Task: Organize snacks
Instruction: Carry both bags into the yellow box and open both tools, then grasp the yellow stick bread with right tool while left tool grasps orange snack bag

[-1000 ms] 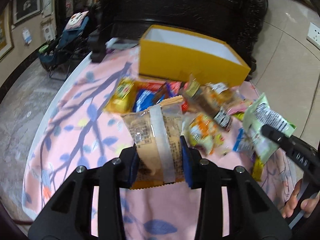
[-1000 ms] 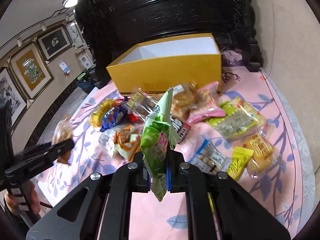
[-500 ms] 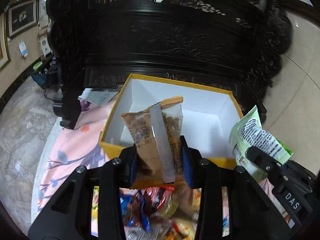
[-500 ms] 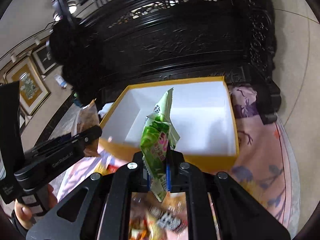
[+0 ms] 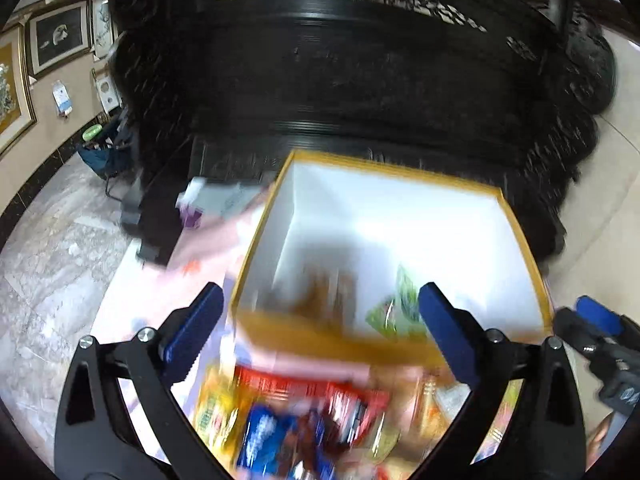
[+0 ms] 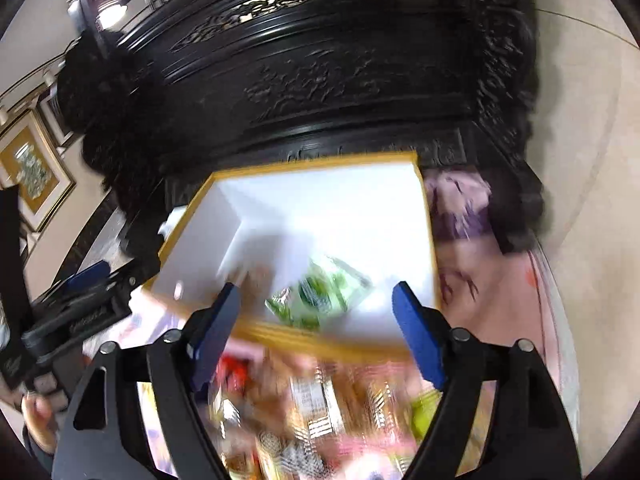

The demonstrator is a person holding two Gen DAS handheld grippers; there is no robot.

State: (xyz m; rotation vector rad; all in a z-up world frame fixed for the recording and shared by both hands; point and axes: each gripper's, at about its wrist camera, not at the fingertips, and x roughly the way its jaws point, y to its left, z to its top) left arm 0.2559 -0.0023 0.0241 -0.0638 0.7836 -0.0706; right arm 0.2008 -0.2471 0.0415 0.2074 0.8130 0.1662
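A yellow box (image 5: 520,232) with a white inside stands on the pink tablecloth; it also shows in the right wrist view (image 6: 188,220). A brown snack packet (image 5: 324,288) and a green snack packet (image 5: 396,312) lie inside it, blurred; the green packet (image 6: 320,292) also shows in the right wrist view. My left gripper (image 5: 320,332) is open and empty above the box's near wall. My right gripper (image 6: 316,328) is open and empty above the same wall. A pile of mixed snack packets (image 5: 304,416) lies in front of the box (image 6: 320,408).
A dark carved wooden cabinet (image 5: 360,80) stands right behind the box. The pink flowered tablecloth (image 6: 512,296) reaches the table's right edge. The other gripper shows at each view's side (image 5: 600,344) (image 6: 76,304). Framed pictures (image 6: 32,168) hang on the left wall.
Both grippers opened and let go of their packets, which now lie in the box. Both views are blurred by motion.
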